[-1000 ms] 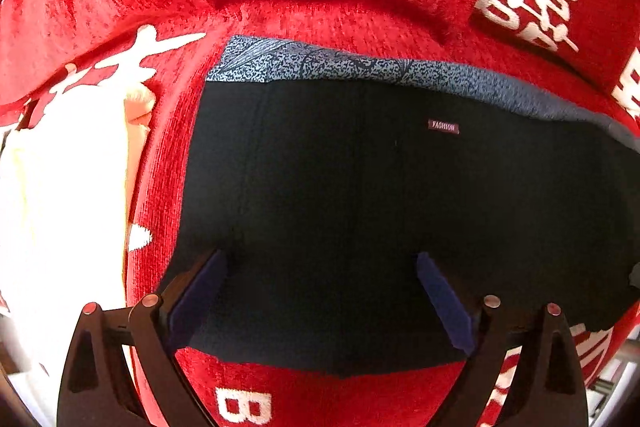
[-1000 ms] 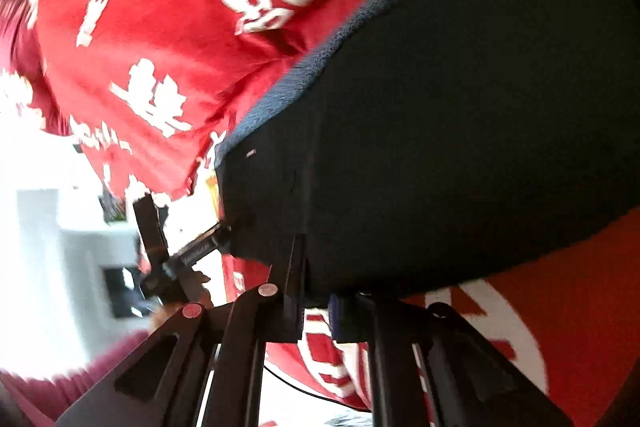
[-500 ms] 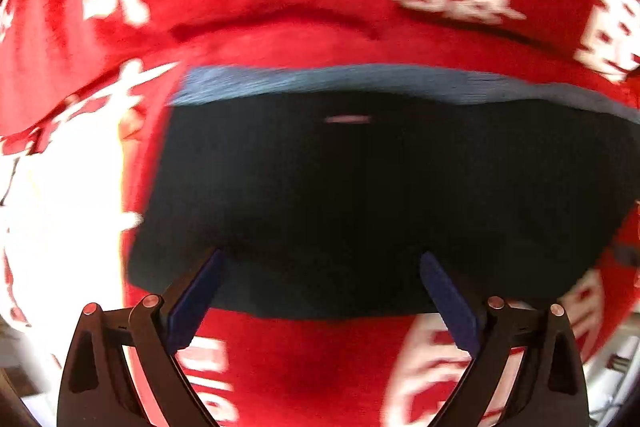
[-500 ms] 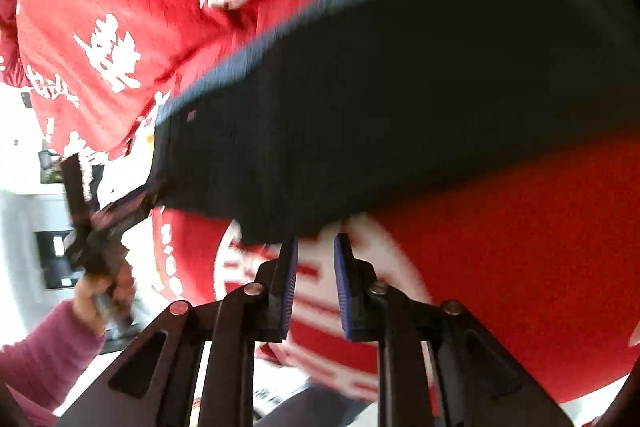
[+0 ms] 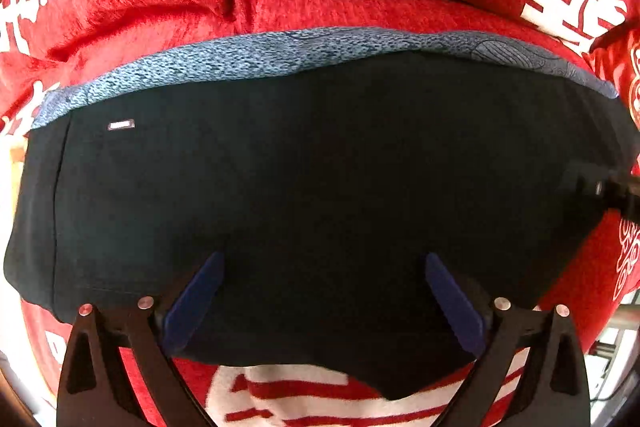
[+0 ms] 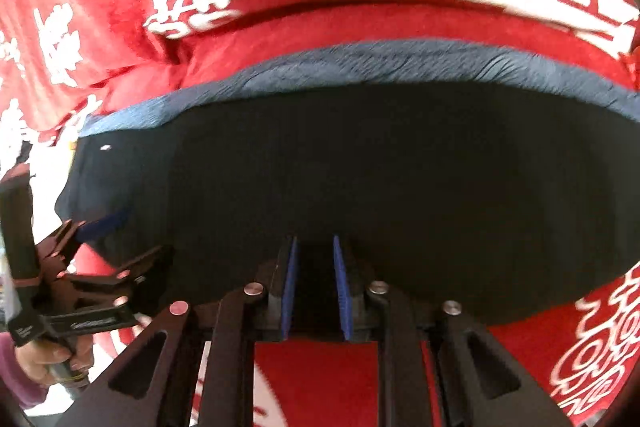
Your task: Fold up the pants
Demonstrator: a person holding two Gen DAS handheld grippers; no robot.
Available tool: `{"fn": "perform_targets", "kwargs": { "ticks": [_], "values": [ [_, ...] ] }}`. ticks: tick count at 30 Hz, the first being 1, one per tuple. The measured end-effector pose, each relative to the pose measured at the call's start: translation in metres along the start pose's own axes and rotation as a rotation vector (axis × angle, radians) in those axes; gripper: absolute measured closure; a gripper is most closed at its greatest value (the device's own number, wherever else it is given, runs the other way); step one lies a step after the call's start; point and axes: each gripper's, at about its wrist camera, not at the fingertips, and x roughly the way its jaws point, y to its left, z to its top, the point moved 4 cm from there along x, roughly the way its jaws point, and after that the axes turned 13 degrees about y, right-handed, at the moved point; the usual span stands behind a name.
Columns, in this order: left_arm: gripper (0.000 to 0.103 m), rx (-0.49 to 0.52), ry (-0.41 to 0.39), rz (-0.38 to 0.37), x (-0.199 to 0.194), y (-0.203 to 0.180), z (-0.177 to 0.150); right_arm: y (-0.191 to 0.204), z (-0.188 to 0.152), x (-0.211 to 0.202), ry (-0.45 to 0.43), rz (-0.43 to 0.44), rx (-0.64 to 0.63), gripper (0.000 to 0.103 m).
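The black pants [image 5: 320,167] lie folded flat on a red blanket, with a blue patterned strip [image 5: 280,55] showing along their far edge. My left gripper [image 5: 324,259] hovers over the near half of the pants, its jaws wide and still opening, with nothing gripped. My right gripper [image 6: 315,241] hangs over the near edge of the pants [image 6: 380,187]; its blue pads stand a narrow gap apart and pinch no cloth. The left gripper [image 6: 132,235] also shows at the left of the right wrist view, held by a hand [image 6: 48,355].
The red blanket [image 5: 360,3] with large white characters covers the whole surface and rises in a soft ridge behind the pants. A small pale label [image 5: 121,125] sits at the pants' far left corner. The right gripper's body [image 5: 596,187] pokes in at the right.
My right gripper has let go of the pants' edge and swung round to face the pants squarely. My left gripper has slid rightward along the pants, staying open.
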Motion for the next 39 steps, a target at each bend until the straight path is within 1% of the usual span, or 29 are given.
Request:
{"fn": "perform_targets", "kwargs": {
  "ticks": [2, 3, 4, 5, 6, 7, 8, 10, 11, 13, 14, 15, 16, 17, 19, 21, 23, 26, 27, 29, 30, 31, 32, 33, 35, 37, 39],
  "values": [
    [0.001, 0.017, 0.002, 0.040, -0.006, 0.003, 0.000, -0.009, 0.007, -0.007, 0.009, -0.034, 0.042, 0.082],
    [0.001, 0.018, 0.001, 0.058, -0.010, 0.006, 0.000, -0.009, 0.010, -0.010, 0.010, -0.031, 0.047, 0.079],
    [0.001, 0.011, -0.005, 0.073, -0.015, 0.011, -0.001, -0.007, 0.015, -0.015, 0.008, 0.003, 0.043, 0.078],
    [0.001, -0.007, -0.018, 0.075, -0.021, 0.020, -0.002, 0.000, 0.021, -0.019, 0.012, 0.053, 0.028, 0.074],
    [0.001, -0.025, -0.028, 0.070, -0.027, 0.027, 0.000, 0.007, 0.026, -0.022, 0.018, 0.088, 0.006, 0.070],
    [0.001, -0.055, -0.042, 0.067, -0.033, 0.038, 0.000, 0.019, 0.032, -0.024, 0.026, 0.119, -0.031, 0.067],
    [0.001, -0.085, -0.057, 0.071, -0.039, 0.051, 0.001, 0.039, 0.042, -0.026, 0.033, 0.149, -0.102, 0.065],
    [0.001, -0.152, -0.092, 0.103, -0.052, 0.082, 0.004, 0.091, 0.064, -0.024, 0.058, 0.194, -0.256, 0.062],
    [0.001, -0.187, -0.111, 0.122, -0.058, 0.098, 0.004, 0.112, 0.073, -0.021, 0.071, 0.215, -0.308, 0.061],
    [0.001, -0.243, -0.133, 0.160, -0.064, 0.130, 0.005, 0.165, 0.095, -0.010, 0.105, 0.266, -0.426, 0.055],
    [0.001, -0.263, -0.138, 0.193, -0.064, 0.146, 0.003, 0.184, 0.103, -0.005, 0.111, 0.271, -0.465, 0.053],
    [0.001, -0.272, -0.135, 0.213, -0.059, 0.158, 0.001, 0.211, 0.114, 0.005, 0.120, 0.269, -0.510, 0.051],
    [0.001, -0.283, -0.126, 0.226, -0.055, 0.168, -0.001, 0.232, 0.124, 0.015, 0.135, 0.267, -0.536, 0.051],
    [0.001, -0.292, -0.115, 0.223, -0.049, 0.176, -0.002, 0.253, 0.135, 0.027, 0.151, 0.272, -0.551, 0.051],
    [0.001, -0.315, -0.075, 0.194, -0.034, 0.189, -0.013, 0.283, 0.147, 0.043, 0.177, 0.282, -0.582, 0.051],
    [0.001, -0.326, -0.058, 0.165, -0.022, 0.197, -0.019, 0.307, 0.154, 0.059, 0.185, 0.245, -0.631, 0.051],
    [0.001, -0.328, -0.090, 0.136, -0.020, 0.198, -0.023, 0.324, 0.163, 0.076, 0.206, 0.222, -0.651, 0.051],
    [0.001, -0.329, -0.106, 0.097, -0.017, 0.202, -0.025, 0.329, 0.167, 0.090, 0.261, 0.238, -0.633, 0.051],
    [0.001, -0.330, -0.110, 0.088, -0.018, 0.200, -0.024, 0.333, 0.168, 0.098, 0.293, 0.244, -0.628, 0.051],
    [0.001, -0.324, -0.123, 0.079, -0.018, 0.197, -0.026, 0.333, 0.167, 0.113, 0.371, 0.252, -0.617, 0.054],
    [0.001, -0.321, -0.125, 0.080, -0.019, 0.196, -0.026, 0.333, 0.167, 0.118, 0.399, 0.245, -0.611, 0.072],
    [0.001, -0.319, -0.127, 0.080, -0.019, 0.196, -0.026, 0.334, 0.165, 0.120, 0.407, 0.237, -0.609, 0.084],
    [0.001, -0.320, -0.128, 0.080, -0.020, 0.196, -0.026, 0.337, 0.165, 0.117, 0.397, 0.248, -0.617, 0.094],
    [0.001, -0.322, -0.131, 0.075, -0.020, 0.197, -0.027, 0.340, 0.165, 0.113, 0.386, 0.264, -0.635, 0.099],
    [0.001, -0.318, -0.144, 0.076, -0.020, 0.197, -0.028, 0.347, 0.165, 0.107, 0.345, 0.225, -0.674, 0.100],
    [0.001, -0.317, -0.147, 0.082, -0.019, 0.196, -0.027, 0.355, 0.171, 0.115, 0.325, 0.170, -0.666, 0.100],
    [0.001, -0.319, -0.143, 0.083, -0.019, 0.196, -0.027, 0.357, 0.173, 0.128, 0.324, 0.127, -0.644, 0.100]
  ]
}}
